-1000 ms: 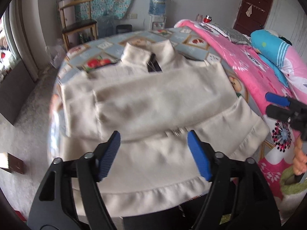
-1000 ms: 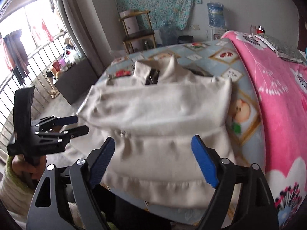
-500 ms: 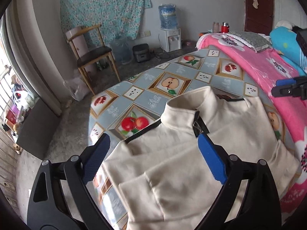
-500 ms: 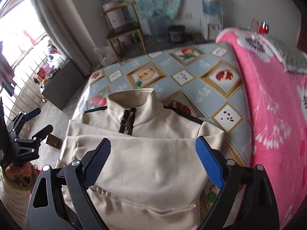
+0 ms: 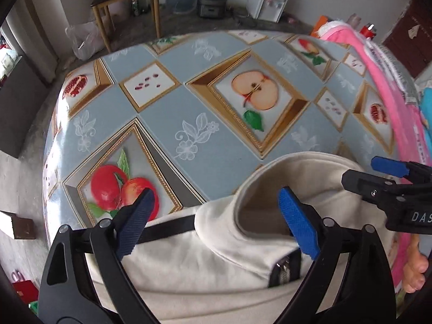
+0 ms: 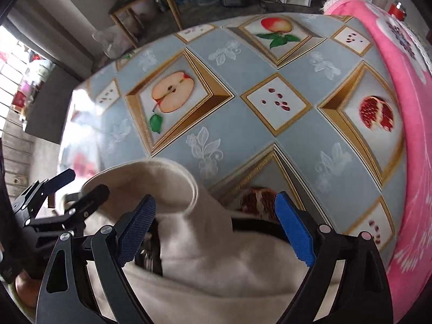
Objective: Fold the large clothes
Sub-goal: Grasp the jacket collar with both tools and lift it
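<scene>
Both grippers are now hovering over the collar end of the cream jacket instead of its hem. The left gripper and right gripper are gaping wide, holding nothing. The jacket is lying on the fruit-print tablecloth by its near edge. Lettering "DAS" is showing on the right gripper.

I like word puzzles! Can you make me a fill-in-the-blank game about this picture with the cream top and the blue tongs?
1. The pads on the left tongs are coloured ____.
2. The cream top lies on a cloth printed with ____.
3. Both the left tongs and the right tongs are ____, gripping nothing.
4. The blanket beside the cloth is coloured ____.

Missing words: blue; fruit; open; pink
</scene>
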`<state>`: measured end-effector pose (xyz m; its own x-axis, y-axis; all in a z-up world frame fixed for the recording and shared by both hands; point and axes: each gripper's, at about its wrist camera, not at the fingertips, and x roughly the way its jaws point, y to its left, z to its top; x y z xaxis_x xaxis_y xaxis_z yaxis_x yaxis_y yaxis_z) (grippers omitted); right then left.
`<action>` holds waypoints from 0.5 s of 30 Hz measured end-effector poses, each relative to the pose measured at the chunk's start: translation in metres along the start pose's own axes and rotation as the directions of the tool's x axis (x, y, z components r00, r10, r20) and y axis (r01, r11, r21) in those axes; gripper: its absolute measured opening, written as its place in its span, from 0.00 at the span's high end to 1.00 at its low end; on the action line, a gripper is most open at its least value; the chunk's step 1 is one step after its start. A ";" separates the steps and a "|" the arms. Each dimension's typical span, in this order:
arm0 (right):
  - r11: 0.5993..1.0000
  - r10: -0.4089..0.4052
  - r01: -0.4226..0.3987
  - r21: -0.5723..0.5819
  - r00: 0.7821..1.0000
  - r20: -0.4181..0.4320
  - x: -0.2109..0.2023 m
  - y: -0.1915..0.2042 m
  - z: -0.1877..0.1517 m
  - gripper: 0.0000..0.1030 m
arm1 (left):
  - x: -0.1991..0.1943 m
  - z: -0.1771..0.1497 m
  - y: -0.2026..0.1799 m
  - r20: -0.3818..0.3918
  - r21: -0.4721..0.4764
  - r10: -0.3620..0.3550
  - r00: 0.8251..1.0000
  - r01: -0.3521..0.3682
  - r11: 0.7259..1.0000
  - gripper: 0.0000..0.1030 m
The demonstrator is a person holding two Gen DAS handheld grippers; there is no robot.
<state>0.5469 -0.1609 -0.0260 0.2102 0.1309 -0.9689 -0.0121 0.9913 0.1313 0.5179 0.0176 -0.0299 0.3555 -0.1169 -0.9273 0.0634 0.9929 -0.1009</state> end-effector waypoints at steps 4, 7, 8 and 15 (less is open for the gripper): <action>1.000 -0.018 0.018 -0.003 0.995 -0.100 0.024 -0.004 -0.006 0.15 | 0.011 -0.011 -0.003 -0.022 0.065 0.041 0.999 -0.040 0.997 0.13; 0.997 0.072 -0.074 -0.013 0.987 -0.143 0.017 -0.008 -0.028 0.15 | 0.000 -0.025 -0.003 -0.034 0.130 0.010 0.999 -0.005 0.991 0.13; 0.995 0.090 -0.095 -0.027 0.985 -0.145 0.012 -0.008 -0.036 0.15 | -0.005 -0.031 -0.003 -0.038 0.153 -0.004 0.999 0.010 0.988 0.13; 0.991 0.027 -0.033 -0.131 0.999 -0.044 -0.026 0.003 -0.066 0.15 | -0.020 -0.072 -0.009 -0.039 0.299 0.021 0.999 -0.008 0.954 0.13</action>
<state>0.4772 -0.1603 -0.0140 0.1663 0.1584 -0.9733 -0.1468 0.9800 0.1344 0.4427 0.0125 -0.0361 0.3202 -0.0951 -0.9426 0.3366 0.9414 0.0194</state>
